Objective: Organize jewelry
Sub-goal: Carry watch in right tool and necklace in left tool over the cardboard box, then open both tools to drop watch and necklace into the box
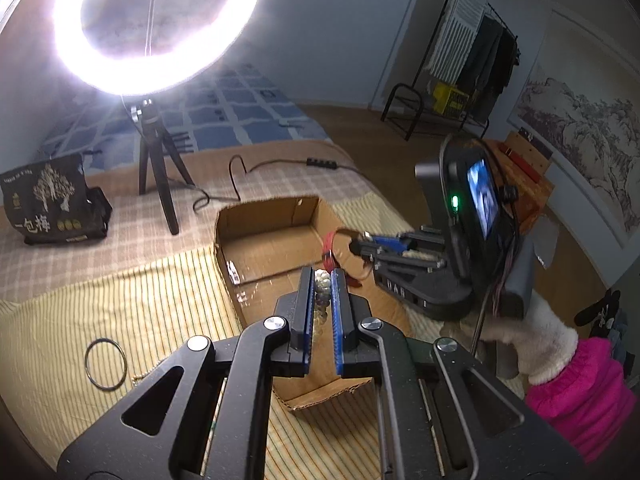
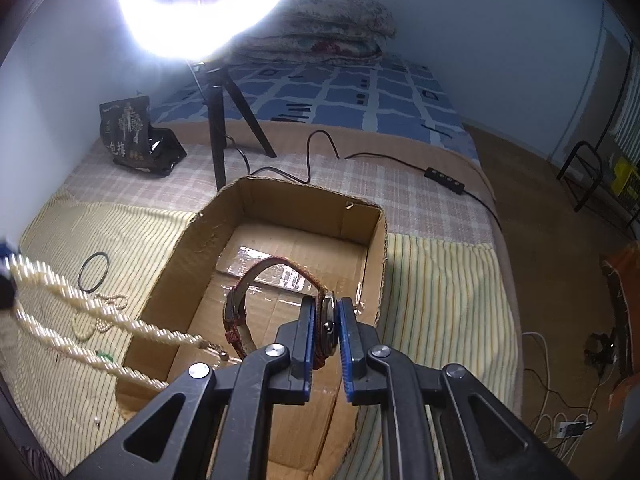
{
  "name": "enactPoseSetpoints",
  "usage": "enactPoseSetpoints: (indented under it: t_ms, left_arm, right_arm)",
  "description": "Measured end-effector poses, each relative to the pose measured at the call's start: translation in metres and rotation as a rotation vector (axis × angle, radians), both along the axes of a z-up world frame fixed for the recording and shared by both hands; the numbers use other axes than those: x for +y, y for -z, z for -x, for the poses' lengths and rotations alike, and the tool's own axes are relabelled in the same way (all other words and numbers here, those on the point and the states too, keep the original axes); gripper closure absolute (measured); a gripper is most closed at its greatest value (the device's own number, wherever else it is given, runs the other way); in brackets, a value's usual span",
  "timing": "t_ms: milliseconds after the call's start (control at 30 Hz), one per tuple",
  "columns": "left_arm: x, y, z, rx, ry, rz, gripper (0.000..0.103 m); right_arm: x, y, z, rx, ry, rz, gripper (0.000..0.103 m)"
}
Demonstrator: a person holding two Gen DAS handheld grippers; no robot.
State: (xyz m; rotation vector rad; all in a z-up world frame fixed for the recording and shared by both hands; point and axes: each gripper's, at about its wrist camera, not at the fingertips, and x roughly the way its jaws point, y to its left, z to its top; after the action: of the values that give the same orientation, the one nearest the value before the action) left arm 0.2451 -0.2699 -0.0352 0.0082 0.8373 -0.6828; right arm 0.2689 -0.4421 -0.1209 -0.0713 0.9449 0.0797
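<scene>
My left gripper (image 1: 322, 277) is shut on a cream pearl necklace (image 1: 321, 298), just above the near wall of an open cardboard box (image 1: 224, 240). In the right wrist view the necklace (image 2: 80, 308) hangs as two twisted strands from the left gripper (image 2: 6, 272) at the picture's edge, and its ends dip into the box (image 2: 360, 216). My right gripper (image 2: 325, 305) is shut on a watch (image 2: 327, 322), holding it by the case over the box floor. The watch's red-brown strap (image 2: 276, 266) loops outward. From the left wrist, the right gripper (image 1: 356, 246) and strap (image 1: 329, 246) show over the box.
A black ring (image 2: 94, 272) and a thin bead chain (image 2: 100, 320) lie on the striped cloth left of the box. Behind stand a ring light tripod (image 2: 218, 120), a black bag (image 2: 136, 136) and a cable with its switch (image 2: 444, 174). A pink sleeve (image 1: 580, 384) is at right.
</scene>
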Motion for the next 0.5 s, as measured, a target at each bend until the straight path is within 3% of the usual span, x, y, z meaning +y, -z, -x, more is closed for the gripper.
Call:
enactPoseSetpoints:
  t_ms: [233,300,367,400,467,500]
  left_arm:
    - [-0.005,0.034,-0.002,0.045,0.012,-0.042,0.097]
    - [-0.006,0.039,-0.003,0.053,0.016,-0.050,0.097]
    - [-0.008,0.044,-0.003,0.054,0.025,-0.063,0.097]
    - [-0.009,0.045,-0.002,0.049,0.032,-0.072,0.097]
    - [-0.012,0.046,-0.001,0.033,0.043,-0.096,0.095]
    - [-0.012,0.047,-0.001,0.032,0.041,-0.107,0.082]
  right_arm:
    - [-0.001,0.015,-0.011,0.017,0.000,-0.046,0.092]
    - [-0.001,0.017,-0.011,0.016,0.003,-0.055,0.083]
    - [0.000,0.017,-0.011,0.011,-0.005,-0.054,0.064]
    - [0.001,0.016,-0.010,0.006,-0.004,-0.049,0.059]
    - [0.001,0.013,-0.007,-0.014,0.009,-0.029,0.033]
    - [0.001,0.011,-0.006,-0.027,0.018,-0.022,0.029]
